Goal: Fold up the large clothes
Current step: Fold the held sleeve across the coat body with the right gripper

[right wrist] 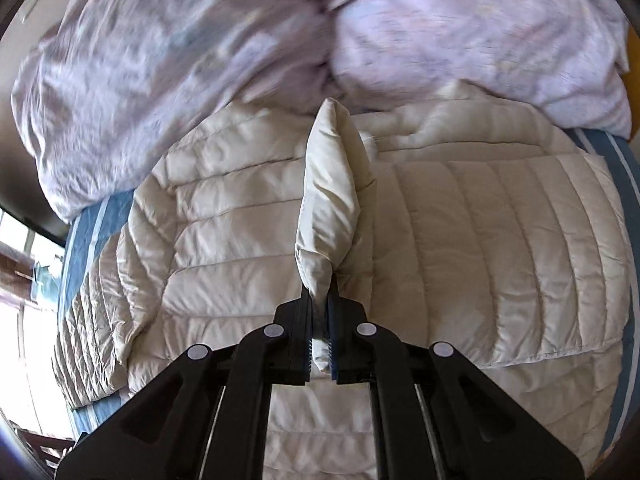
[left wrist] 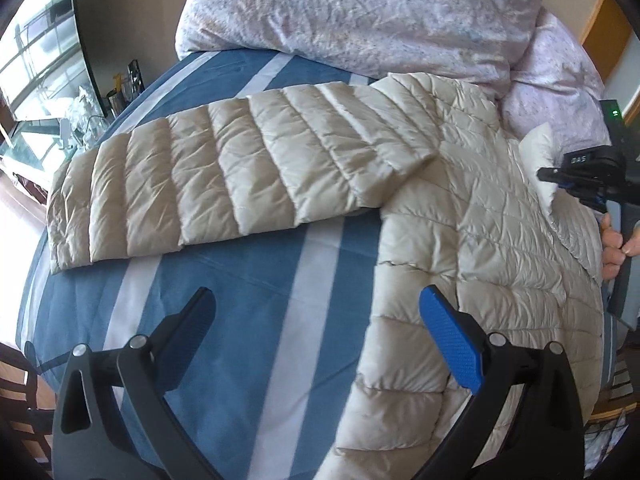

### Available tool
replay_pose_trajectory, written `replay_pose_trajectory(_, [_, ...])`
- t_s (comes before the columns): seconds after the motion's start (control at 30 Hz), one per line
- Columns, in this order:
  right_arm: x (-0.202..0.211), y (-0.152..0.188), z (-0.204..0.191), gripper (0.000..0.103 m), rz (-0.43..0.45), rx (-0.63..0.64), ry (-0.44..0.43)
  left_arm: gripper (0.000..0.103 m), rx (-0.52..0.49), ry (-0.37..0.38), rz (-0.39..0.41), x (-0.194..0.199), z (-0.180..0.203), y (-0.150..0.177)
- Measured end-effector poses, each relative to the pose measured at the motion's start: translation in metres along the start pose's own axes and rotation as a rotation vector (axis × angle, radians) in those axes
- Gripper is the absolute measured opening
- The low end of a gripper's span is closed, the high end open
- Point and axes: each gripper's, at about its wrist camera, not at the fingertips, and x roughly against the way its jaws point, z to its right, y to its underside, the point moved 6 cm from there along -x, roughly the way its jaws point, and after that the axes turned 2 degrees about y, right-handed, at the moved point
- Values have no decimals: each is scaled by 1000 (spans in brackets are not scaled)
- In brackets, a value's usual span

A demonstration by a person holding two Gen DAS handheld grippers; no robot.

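The right gripper pinches a fold of the cream puffer jacket on the striped bed; the left gripper hangs wide open over the bed's near edge, holding nothing.

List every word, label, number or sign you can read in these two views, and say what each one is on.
Small display on the right gripper, seen from the left wrist view: a few pale characters, too small and blurred to read.
Green light above it: a lamp, no text.
Puffer jacket, striped sheet, duvet: no text visible.

Your jacket lies on the bedsheet, its sleeve stretching left, the duvet behind it.
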Motion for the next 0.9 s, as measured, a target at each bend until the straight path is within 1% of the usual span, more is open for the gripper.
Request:
replay_pose_trajectory(0.03, [-4, 1, -6, 7, -9, 15, 9, 101, 4, 3, 0, 0, -2, -1])
replay_pose_trajectory(0.1, [-10, 6, -13, 11, -40, 43, 11, 101, 8, 10, 4, 1, -5, -2])
replay_pose_trajectory(0.13, [-12, 9, -18, 19, -62, 57, -7, 101, 8, 14, 7, 2, -6, -2])
replay_pose_trajectory(0.17, [-12, 11, -23, 36, -79, 64, -38, 101, 9, 17, 9, 2, -7, -3])
replay_pose_trajectory(0.2, [-8, 10, -26, 43, -77, 65, -60, 101, 11, 19, 11, 2, -9, -3])
replay_pose_trajectory(0.23, [-1, 8, -30, 48, -56, 69, -81, 101, 13, 20, 12, 2, -10, -4])
replay_pose_trajectory(0.3, [14, 1, -32, 48, 2, 75, -112, 101, 20, 19, 15, 2, -13, -5])
replay_pose_trajectory(0.37, [33, -11, -26, 48, 79, 47, -140, 101, 29, 16, 24, 2, -17, -7])
replay_pose_trajectory(0.43, [38, -21, -11, 48, 130, -1, -121, 101, 40, 12, 37, 3, -20, -9])
replay_pose_trajectory(0.5, [27, -22, 14, 45, 115, -59, -52, 101, 47, 9, 50, 5, -24, -11])
replay_pose_trajectory(0.53, [20, -20, 22, 42, 97, -79, -33, 101, 47, -1, 60, 6, -26, -12])
replay_pose_trajectory(0.6, [3, -13, 35, 40, 46, -119, 0, 101, 50, -20, 71, 8, -31, -13])
replay_pose_trajectory(0.73, [-12, -2, 29, 40, 7, -100, 13, 101, 82, -39, 93, 10, -45, -17])
replay_pose_trajectory(0.83, [-21, 1, 21, 41, -7, -66, 37, 101, 105, -69, 89, 10, -58, -19])
replay_pose_trajectory(0.9, [-32, 4, 16, 41, -34, -47, 66, 101, 126, -93, 79, 10, -69, -19])
